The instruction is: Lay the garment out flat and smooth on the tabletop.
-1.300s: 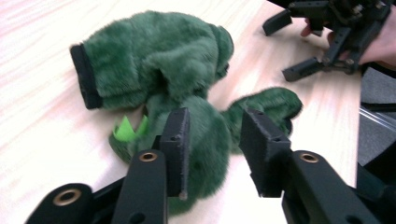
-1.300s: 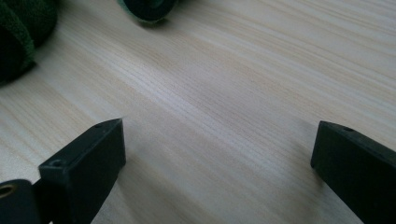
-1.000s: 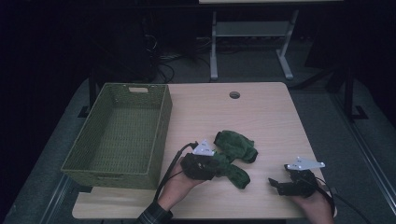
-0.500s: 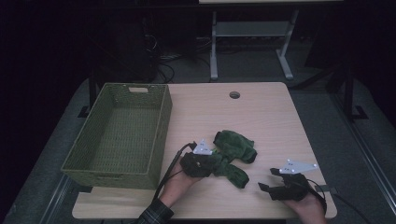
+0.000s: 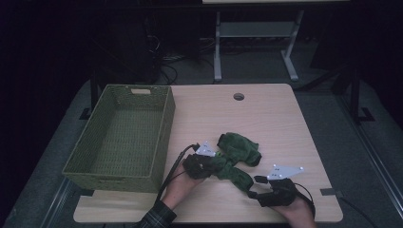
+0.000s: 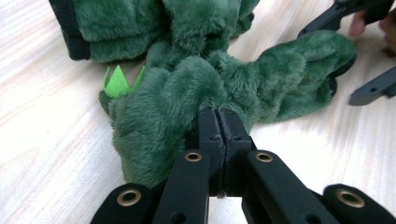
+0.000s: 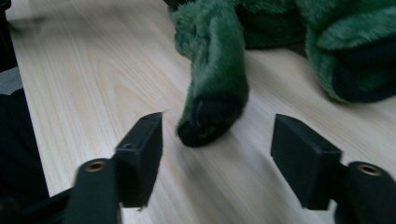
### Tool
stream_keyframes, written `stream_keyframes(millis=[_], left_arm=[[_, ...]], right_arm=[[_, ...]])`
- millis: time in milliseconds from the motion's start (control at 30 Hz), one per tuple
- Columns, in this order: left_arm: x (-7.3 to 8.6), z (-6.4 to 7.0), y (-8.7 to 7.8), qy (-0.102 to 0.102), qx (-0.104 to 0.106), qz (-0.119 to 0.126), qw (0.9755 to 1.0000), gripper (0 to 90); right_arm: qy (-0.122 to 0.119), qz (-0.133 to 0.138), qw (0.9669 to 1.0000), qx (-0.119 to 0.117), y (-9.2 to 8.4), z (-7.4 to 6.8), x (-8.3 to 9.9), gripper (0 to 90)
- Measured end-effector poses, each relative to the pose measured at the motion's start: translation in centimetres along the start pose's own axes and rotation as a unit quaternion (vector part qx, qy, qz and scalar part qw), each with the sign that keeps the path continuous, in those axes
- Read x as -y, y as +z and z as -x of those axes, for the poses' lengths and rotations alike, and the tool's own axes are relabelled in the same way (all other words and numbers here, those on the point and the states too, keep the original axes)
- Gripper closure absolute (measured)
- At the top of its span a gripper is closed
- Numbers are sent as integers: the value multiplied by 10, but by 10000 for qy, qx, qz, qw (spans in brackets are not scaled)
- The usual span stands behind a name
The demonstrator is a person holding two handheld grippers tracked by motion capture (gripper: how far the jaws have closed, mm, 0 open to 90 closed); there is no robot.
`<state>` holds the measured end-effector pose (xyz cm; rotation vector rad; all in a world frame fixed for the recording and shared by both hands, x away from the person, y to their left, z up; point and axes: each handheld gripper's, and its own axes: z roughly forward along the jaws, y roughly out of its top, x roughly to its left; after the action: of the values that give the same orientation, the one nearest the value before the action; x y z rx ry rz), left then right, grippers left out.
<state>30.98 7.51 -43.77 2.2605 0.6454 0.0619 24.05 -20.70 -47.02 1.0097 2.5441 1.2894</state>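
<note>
Between right tool (image 7: 217,158) jaws, apart & closing, lies plush toy (image 7: 215,88) tip; left tool (image 6: 218,128) clamped on fur.

Left claw (image 6: 218,122): matte black, two flat-faced jaws on paired linkage arms, brass-coloured rivets at the pivots; grey three-cornered plate with white dots on top; black cable looping off at 7 o'clock. Right claw (image 7: 217,140): same black build, blocky square-ended jaws, brass-ringed pivots; matching grey plate (image 5: 284,171) with white dots; black cable curving away at 3 o'clock. Left forearm: dark plaid sleeve (image 5: 156,218), cuff at the wrist.
</note>
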Motion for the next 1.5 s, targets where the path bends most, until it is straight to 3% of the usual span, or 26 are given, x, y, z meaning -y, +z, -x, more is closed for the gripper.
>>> stream_keyframes(millis=[133,167,200,300,433,700,1000,1133,1167,1333,1500], left_arm=[[-2,0,-7,-80,12,152,9999,891],[-3,-1,-10,-92,-1,209,9997,892],[-3,-1,-10,-92,-1,209,9997,892],[-4,-1,-15,-112,4,231,9997,892],[-5,-1,-20,-97,0,289,9995,894],[-4,-3,-31,-181,32,404,9990,894],[15,-7,-30,-454,20,223,9987,894],[19,-6,-29,-400,-62,144,9991,865],[18,-5,-30,-409,-83,190,9989,837],[7,4,-43,-257,-34,412,9988,832],[-3,20,-37,-68,152,478,9987,832]], right_arm=[[-2,8,10000,6,3,2,-2,470],[53,63,10000,-48,3,4,-2,537],[53,63,10000,-48,3,4,-2,537],[176,115,9997,-158,3,7,-4,653],[92,93,9999,-87,0,5,-7,802],[61,135,9998,130,-17,15,-7,805],[349,187,9971,653,-49,37,8,805],[448,179,9959,768,-55,43,13,791],[446,192,9954,822,-56,45,14,725],[419,334,9940,958,-60,44,13,662],[263,543,9934,975,-67,36,7,723]])
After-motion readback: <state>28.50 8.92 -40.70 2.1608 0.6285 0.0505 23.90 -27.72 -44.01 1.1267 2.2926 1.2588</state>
